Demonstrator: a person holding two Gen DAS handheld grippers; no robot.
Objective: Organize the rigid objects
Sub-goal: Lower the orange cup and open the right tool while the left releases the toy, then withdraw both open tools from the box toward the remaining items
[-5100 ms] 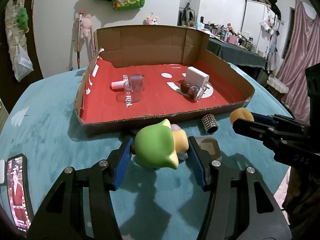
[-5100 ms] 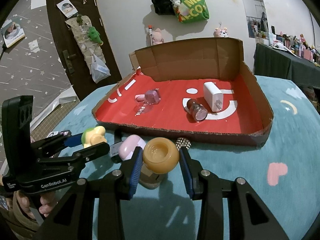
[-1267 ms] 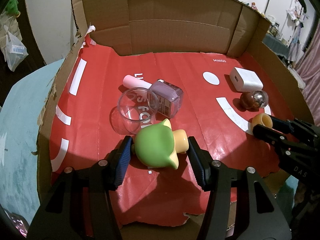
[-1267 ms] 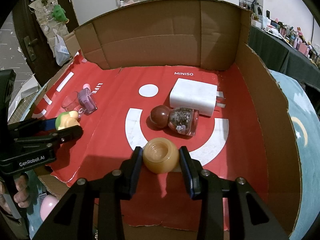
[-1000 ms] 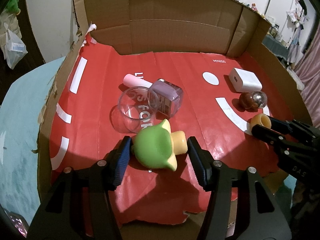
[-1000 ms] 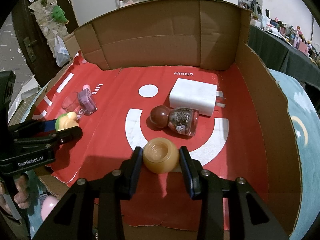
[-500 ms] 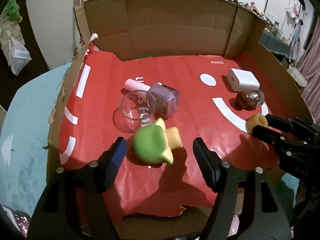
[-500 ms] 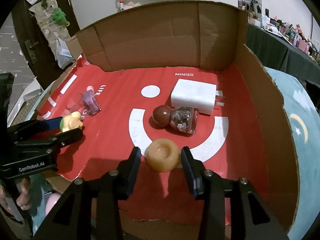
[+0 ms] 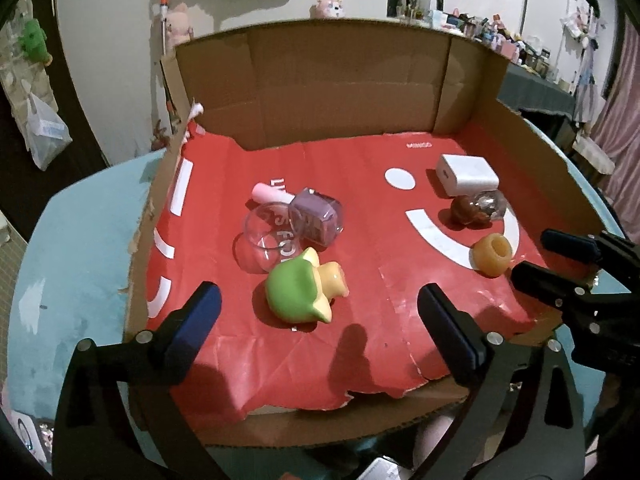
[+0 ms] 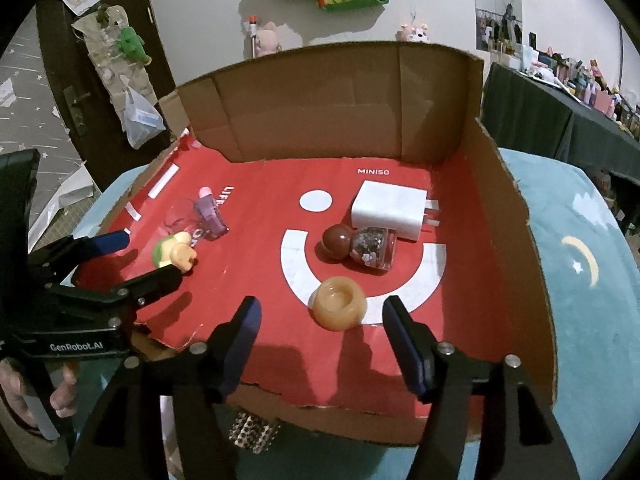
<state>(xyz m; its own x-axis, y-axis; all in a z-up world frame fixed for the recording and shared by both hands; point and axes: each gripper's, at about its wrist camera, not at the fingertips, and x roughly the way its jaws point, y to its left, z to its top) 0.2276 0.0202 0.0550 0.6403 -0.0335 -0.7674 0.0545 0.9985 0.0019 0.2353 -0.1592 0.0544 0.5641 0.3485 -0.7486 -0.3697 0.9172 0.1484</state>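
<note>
With both left gripper [image 9: 318,324] and right gripper [image 10: 322,334] spread wide and empty, green toy [image 9: 298,290] and amber pot [image 10: 339,302] lying loose on the red tray [image 10: 256,196]; likely light, hard, slick, best pinched across rounded flanks.

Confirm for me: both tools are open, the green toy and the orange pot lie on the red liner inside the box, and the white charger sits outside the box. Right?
Not quite. The white charger sits inside the cardboard box, on the red liner behind the small bottle, as the right wrist view shows. The rest holds: the left tool and right tool are open, with the green toy and orange pot released on the liner.
</note>
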